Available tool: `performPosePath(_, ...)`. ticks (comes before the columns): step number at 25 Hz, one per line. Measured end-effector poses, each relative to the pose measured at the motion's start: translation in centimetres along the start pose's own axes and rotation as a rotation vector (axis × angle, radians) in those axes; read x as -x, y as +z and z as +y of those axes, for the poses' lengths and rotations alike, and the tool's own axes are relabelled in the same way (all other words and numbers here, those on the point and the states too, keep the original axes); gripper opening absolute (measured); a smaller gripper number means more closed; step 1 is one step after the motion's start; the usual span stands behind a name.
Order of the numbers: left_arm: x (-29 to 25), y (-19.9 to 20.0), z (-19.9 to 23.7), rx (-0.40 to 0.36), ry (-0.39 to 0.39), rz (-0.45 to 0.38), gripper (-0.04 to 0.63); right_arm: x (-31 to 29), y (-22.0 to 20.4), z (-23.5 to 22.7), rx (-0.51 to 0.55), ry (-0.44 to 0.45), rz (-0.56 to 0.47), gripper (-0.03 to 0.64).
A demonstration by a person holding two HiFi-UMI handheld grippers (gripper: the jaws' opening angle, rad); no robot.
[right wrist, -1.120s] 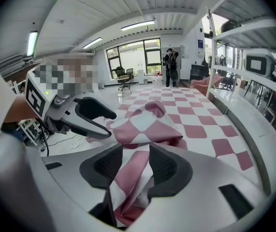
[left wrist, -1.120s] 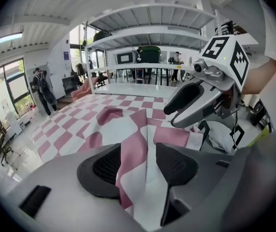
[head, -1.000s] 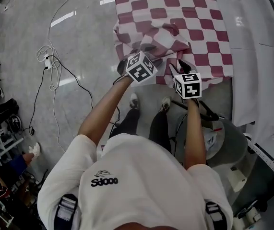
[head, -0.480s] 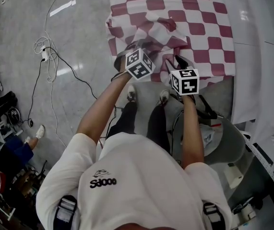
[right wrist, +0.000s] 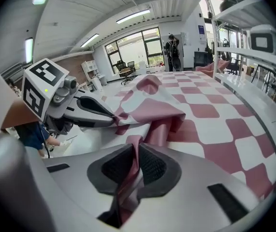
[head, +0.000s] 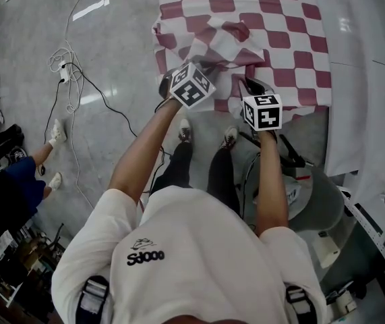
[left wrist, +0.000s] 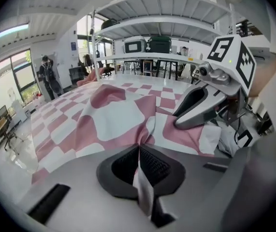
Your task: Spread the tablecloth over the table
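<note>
The red-and-white checked tablecloth [head: 246,12] lies on the table, bunched into folds along its near edge. My left gripper [head: 208,67] is at the near left folds, shut on a pinch of cloth, which runs between its pads [left wrist: 153,164] in the left gripper view. My right gripper [head: 249,86] sits beside it to the right. Its jaws are closing, with a fold of the tablecloth [right wrist: 200,110] pressed between the pads [right wrist: 150,166]. Each gripper view shows the other gripper biting the same bunched edge: the right gripper [left wrist: 196,108] and the left gripper [right wrist: 96,112].
A grey stool [head: 317,198] stands by my right leg. A white cable [head: 71,86] lies coiled on the shiny floor at left. Another person's legs [head: 27,174] are at the far left. A white panel [head: 364,79] runs along the table's right side. Shelving [left wrist: 162,23] rises beyond the table.
Both grippers have sunk a little onto the bunched near edge and their jaws have come together on the cloth. The person at far left has walked further into view.
</note>
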State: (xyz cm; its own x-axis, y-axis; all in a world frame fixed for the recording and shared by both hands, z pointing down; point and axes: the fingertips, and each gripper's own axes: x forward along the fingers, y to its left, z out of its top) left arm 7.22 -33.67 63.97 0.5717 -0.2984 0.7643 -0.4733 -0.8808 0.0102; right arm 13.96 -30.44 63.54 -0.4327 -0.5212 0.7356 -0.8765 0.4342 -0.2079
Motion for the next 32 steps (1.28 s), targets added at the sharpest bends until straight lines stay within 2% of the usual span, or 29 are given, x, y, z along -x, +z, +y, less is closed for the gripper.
performPosePath(3,1.7,0.6,0.5,0.082,0.004,-0.05,0.031,0.9,1.0,0.6,0.003,0.023,-0.021,0.043)
performPosePath(9,6.0,2.6,1.5,0.183,0.032,-0.151,0.031,3.0,3.4,1.6,0.054,0.017,-0.07,0.036)
performPosePath(13,8.9,3.0,1.9,0.269,0.055,-0.22,0.029,4.5,4.8,2.9,0.114,0.036,-0.131,0.035)
performPosePath(16,10.8,3.4,2.1,0.306,0.076,-0.257,0.029,5.6,6.1,3.7,0.163,0.044,-0.182,0.034)
performPosePath(23,14.7,2.9,1.8,0.388,0.171,-0.297,0.029,7.2,7.7,6.2,0.23,0.11,-0.226,0.031)
performPosePath(32,17.8,0.8,-1.1,0.504,0.322,-0.34,0.029,8.7,6.7,8.6,0.33,0.227,-0.224,0.031)
